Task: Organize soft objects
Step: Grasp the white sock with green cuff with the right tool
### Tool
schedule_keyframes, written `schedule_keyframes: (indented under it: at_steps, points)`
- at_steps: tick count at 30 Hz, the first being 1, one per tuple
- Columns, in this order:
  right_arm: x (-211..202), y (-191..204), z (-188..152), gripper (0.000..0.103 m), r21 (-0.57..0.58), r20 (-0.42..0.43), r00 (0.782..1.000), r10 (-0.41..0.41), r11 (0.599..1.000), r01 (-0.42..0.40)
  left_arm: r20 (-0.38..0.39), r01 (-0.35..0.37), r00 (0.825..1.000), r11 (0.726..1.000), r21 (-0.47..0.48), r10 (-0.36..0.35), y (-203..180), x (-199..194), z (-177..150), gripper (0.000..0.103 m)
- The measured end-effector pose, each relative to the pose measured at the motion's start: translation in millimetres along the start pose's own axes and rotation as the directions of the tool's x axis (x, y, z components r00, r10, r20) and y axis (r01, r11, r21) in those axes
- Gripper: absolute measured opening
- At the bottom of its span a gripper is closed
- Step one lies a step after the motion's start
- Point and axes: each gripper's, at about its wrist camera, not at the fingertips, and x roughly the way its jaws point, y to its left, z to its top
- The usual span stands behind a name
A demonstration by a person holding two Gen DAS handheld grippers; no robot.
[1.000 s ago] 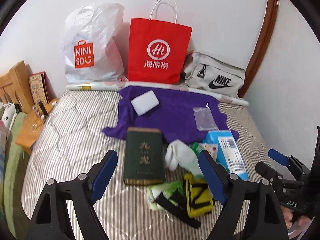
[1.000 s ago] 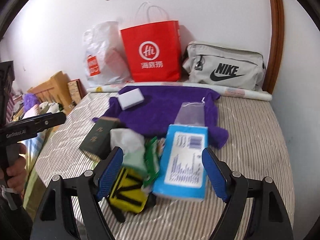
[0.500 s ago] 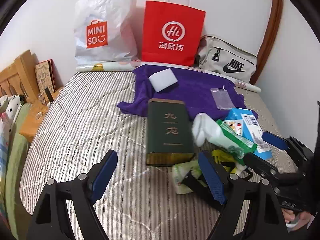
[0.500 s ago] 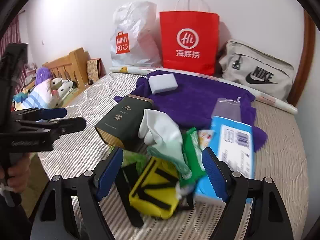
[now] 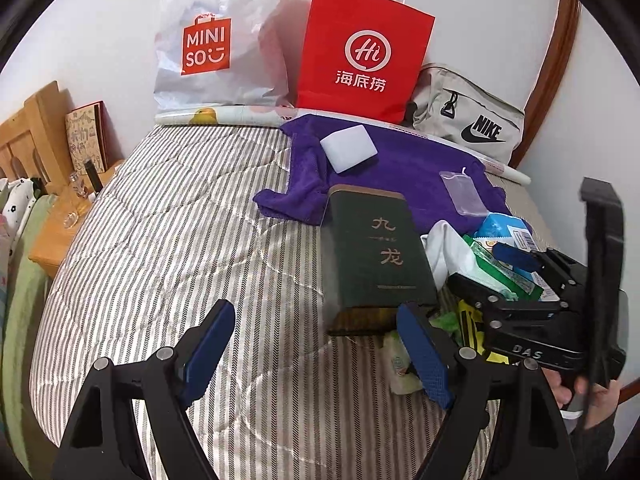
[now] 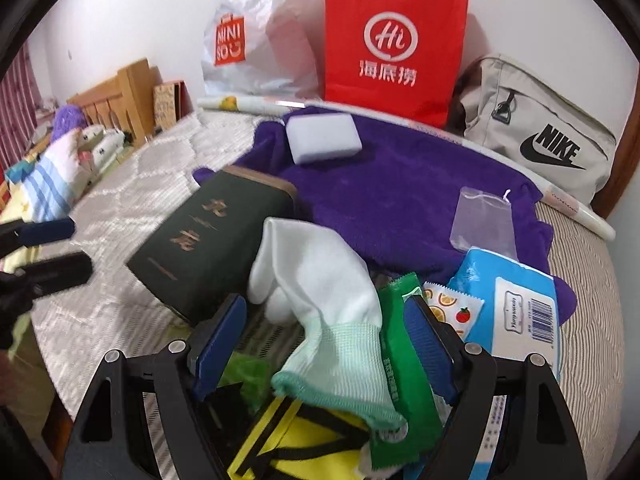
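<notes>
A right gripper (image 6: 324, 344), jaws apart and holding nothing, hangs over a white glove (image 6: 320, 292) heaped at 6 o'clock on a striped mattress (image 6: 120, 216), a dark green tin (image 6: 208, 240) at the glove's 9 o'clock. The left gripper (image 5: 316, 356) waits spread and empty. A clean pick likely means pinching the glove's cuff alone, clear of the green packet (image 6: 404, 360) beside it.
</notes>
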Motion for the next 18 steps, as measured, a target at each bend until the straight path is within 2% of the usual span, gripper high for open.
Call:
schedule_keyframes:
  at_steps: [11,12,14,16,18]
  points:
    - [23.8,-1.8,4.2,0.080,-0.011,-0.029,1.000,0.006,1.000,-0.007,-0.010,-0.002,1.000,1.000,-0.005,0.002,4.9,9.5,11.1,0.082]
    - [23.9,-1.5,3.9,0.075,-0.012,-0.025,1.000,0.009,1.000,-0.009,-0.012,0.001,1.000,1.000,-0.011,-0.001,5.8,10.0,11.4,0.082]
    - [24.9,-2.1,4.0,0.059,-0.008,-0.020,0.999,0.025,1.000,-0.025,-0.016,0.001,1.000,1.000,-0.016,-0.001,7.3,11.2,11.5,0.082]
    - [25.8,-4.8,4.0,0.032,0.008,-0.025,0.998,0.056,0.998,-0.056,-0.021,-0.004,1.000,1.000,-0.022,0.004,8.3,12.6,10.9,0.082]
    - [22.3,-6.4,3.5,0.019,0.014,-0.012,0.997,0.074,0.997,-0.074,-0.025,-0.005,1.000,1.000,-0.027,0.004,9.0,12.7,10.1,0.082]
